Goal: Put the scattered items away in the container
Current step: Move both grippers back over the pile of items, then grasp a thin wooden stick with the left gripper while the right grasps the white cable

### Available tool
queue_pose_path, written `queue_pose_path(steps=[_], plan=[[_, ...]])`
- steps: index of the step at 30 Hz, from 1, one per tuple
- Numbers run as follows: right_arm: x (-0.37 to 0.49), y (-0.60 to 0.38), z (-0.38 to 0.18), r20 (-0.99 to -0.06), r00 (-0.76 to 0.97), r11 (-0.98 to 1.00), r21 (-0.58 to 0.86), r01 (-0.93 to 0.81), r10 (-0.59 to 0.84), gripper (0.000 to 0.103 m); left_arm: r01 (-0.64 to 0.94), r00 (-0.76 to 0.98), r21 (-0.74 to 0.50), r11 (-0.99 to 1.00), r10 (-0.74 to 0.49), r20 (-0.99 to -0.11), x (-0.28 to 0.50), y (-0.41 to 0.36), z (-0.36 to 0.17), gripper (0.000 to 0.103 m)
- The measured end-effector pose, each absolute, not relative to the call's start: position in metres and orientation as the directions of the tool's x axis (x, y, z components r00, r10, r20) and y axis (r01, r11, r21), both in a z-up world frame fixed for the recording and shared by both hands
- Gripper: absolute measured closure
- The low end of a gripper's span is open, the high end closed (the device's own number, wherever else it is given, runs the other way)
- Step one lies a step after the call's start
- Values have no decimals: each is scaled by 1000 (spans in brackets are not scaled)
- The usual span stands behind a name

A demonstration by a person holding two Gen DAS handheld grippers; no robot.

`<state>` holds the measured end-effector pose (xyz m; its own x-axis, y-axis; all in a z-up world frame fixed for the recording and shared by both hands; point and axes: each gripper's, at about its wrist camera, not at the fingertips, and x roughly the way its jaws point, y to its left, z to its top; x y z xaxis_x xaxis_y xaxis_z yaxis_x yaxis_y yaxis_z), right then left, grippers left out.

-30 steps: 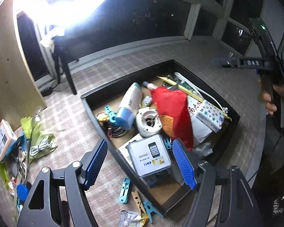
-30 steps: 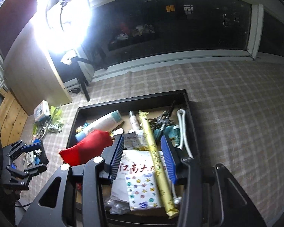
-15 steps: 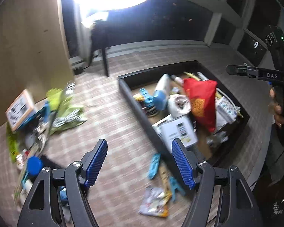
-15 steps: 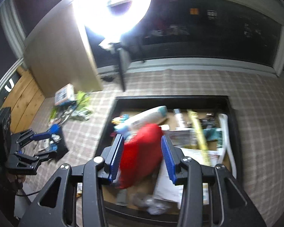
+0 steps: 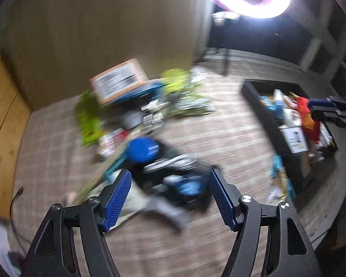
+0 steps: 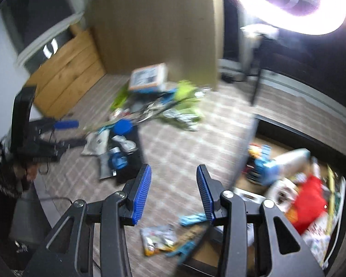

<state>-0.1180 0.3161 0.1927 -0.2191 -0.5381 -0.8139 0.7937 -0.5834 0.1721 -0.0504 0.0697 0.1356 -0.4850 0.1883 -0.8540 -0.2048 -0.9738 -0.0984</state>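
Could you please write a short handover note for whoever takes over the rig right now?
Left gripper: open, empty, above a blurred pile of loose items led by a round blue lid.
Right gripper: open, empty, over bare checked cloth.
Done: the black rectangular tray already holds a red pouch and a white-and-blue bottle.
Left: the pile, the orange-edged box, and the clothespins and small packet beside the tray.

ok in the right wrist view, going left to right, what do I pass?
left gripper → blue round lid → snack packet → black tray → red pouch
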Motion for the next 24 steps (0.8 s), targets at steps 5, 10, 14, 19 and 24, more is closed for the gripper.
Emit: queue_pose_path(steps=[5,10,14,19,24], plan=[[-93,244,172,-856,-137,-462,129,878,-499,63,-175,-460,-80,-981,154,-874,-48,22,120,37],[-86,179,145,-901,-40,-360,131,924,-431,63,-233,-419,-68,-970,163,-893,-60,9,106,37],[-89,137,122,-937,-15,-299,96,949,-350,63,-286,-383,-50,-957,162,-909,-80,6,92,37],[-99,109,100,-958,27,-258,104,961,-286,63,-341,-328,-62,-938,181,-927,-111,9,73,37],[-105,99,86,-962,65,-237,131,963,-265,63,-384,-272,-82,-920,197,-942,-135,15,56,39]])
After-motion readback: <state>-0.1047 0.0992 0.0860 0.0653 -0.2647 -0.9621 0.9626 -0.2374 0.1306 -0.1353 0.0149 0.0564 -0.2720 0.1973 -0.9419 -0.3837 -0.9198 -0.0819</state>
